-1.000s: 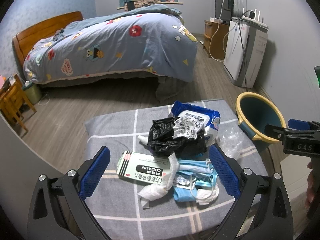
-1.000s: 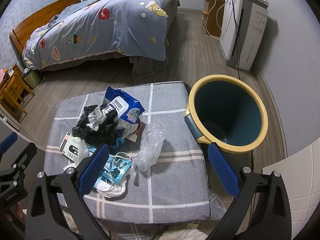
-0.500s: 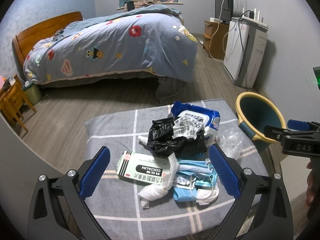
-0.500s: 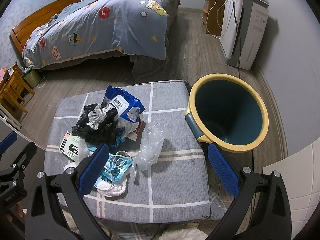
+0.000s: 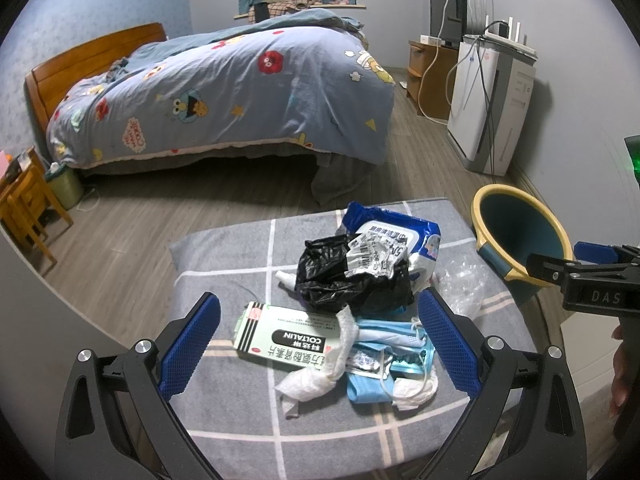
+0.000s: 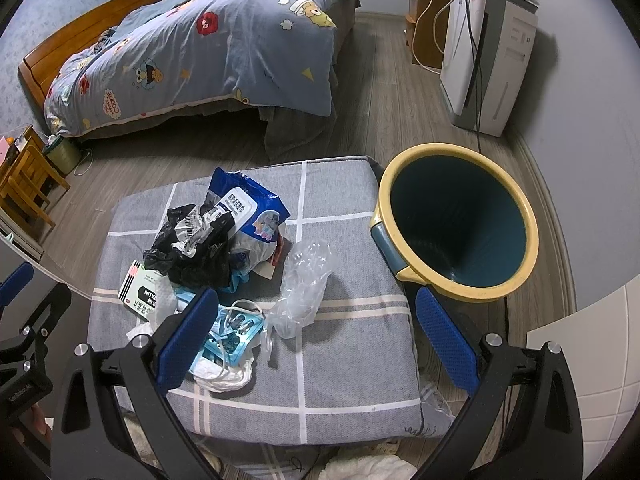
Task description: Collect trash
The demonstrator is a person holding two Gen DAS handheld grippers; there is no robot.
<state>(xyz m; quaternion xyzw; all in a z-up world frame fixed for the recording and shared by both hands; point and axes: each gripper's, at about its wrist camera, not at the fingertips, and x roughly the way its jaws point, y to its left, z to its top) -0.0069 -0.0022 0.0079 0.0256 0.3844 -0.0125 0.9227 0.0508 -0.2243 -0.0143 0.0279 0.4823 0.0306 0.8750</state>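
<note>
Step in hand looked like the very start: nothing picked yet, all trash lay on the grey plaid cushion and the bin was empty as far as its dark inside showed.

Left gripper hung over the near edge of the cushion, jaws spread wide w/ nothing between the pads. The medicine box, a twisted white tissue and the blue face masks lay in the gap below it. Right gripper was likewise released and empty, above the clear plastic bag, which lay at roughly 12 o'clock from its gap.

Where the trash sat (right wrist view): the pile filled the cushion's left half. Black plastic bag w/ a crumpled barcode label on top sat mid-pile; blue wet-wipe pack at about 1 o'clock from it, partly under it. Medicine box at 7 o'clock from the black bag, masks at 5 o'clock, clear bag at 3 o'clock, apart from the heap. Bin stood on the floor just beside the cushion's right edge, at 3 o'clock from the pile.

Next move, my guess: right gripper drops onto the clear bag (nearest the bin, loose, no overlap), clamps a fold, carries it over the yellow rim. It's thin film, so it'll prob. need a deep bite or it slips. Left should start w/ the tissue or masks; strings may snag neighbours.

Containers: bin only, nothing seen in it.
</note>
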